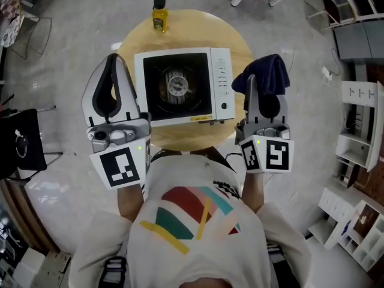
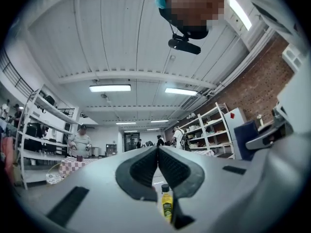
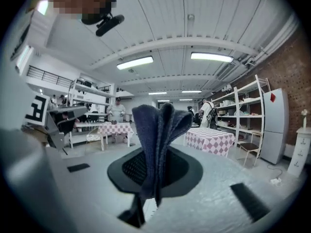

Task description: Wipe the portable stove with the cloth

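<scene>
Left of the portable stove [image 1: 180, 86], as the head view shows it, you hold the left gripper [image 1: 113, 59] with its jaws pressed together and nothing pinched between them; the left gripper view confirms the pads meet along one line. Right of the stove you hold the right gripper [image 3: 155, 166], jaws clamped on the dark blue cloth [image 3: 158, 140]. The cloth stands up from the pads in loose folds, and in the head view it bunches over the jaw tips, apart from the stove's right side panel. The stove sits square on the round wooden table [image 1: 132, 41], white casing, black cooking top, burner in the middle, and controls down its right side. No part of either gripper or the cloth touches the stove. Beyond the stove's far edge, toward its left corner, a small yellow bottle [image 1: 159, 15] with a black cap stands upright on the table; the same bottle shows low in the left gripper view, past the closed jaws. Both gripper views look out across the room and up at the ceiling.
</scene>
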### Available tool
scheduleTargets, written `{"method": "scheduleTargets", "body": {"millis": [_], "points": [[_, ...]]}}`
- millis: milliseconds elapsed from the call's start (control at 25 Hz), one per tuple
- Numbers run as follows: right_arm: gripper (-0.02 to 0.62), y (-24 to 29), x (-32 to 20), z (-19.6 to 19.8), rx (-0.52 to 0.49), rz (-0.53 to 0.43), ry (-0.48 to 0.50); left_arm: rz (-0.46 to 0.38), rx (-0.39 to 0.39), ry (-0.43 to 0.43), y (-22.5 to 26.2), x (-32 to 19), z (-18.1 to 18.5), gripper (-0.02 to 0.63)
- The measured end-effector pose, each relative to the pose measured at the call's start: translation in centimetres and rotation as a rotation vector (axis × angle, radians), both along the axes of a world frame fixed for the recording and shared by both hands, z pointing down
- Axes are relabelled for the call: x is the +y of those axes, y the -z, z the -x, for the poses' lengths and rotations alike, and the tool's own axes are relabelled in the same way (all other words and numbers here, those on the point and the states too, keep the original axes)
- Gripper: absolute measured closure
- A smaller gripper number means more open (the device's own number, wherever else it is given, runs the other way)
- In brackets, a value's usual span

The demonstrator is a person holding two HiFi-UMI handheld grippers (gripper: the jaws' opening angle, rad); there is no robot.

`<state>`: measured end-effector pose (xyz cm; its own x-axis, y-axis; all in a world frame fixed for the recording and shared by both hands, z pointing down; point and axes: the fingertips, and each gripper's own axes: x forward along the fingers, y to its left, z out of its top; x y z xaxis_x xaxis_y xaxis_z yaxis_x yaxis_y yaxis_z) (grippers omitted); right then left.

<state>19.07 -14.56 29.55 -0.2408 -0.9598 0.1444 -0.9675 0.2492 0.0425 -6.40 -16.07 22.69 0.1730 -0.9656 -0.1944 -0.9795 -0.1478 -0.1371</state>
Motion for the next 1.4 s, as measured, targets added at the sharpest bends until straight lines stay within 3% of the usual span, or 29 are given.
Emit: {"method": "scheduleTargets", "body": {"millis": [160,320,520,680,920,1200,1400], "points": [[0.563,-1.2,-2.0,-1.4,0.167,0.051,-0.014,-0.027,0.013,0.039,1.0,1.1,0.1,0.6],[0.563,-2.4,-4.2,-1.5,0.464,0.053,0.024,-0.017,-0.018,0.07,0.8,2.1,0.6,0.6],[0.562,-10.2,-7.1,-0.8,0.908,0.23,0.295,-0.031,-0.034,0.108,1.3,2.9,1.2,0.6],[0.562,-18.5,-8.8,-1.6,1.165,0.407,0.471,0.002,-0.076,0.131,0.5,4.0,1.5,0.6],[0.563,-25.2,-10.4,-1.8,1.299,0.516,0.551,-0.022,-0.073,0.229,1.6,4.7,3.7,0.599],[0.562,-26.0,-9.6,-1.4,1.428,0.506,0.643,-0.002,-0.094,0.315,1.2,5.5,6.2,0.6],[0.563,-26.1,-8.1,-1.0,1.53,0.452,0.688,-0.007,-0.075,0.315,1.5,5.4,6.0,0.6]]}}
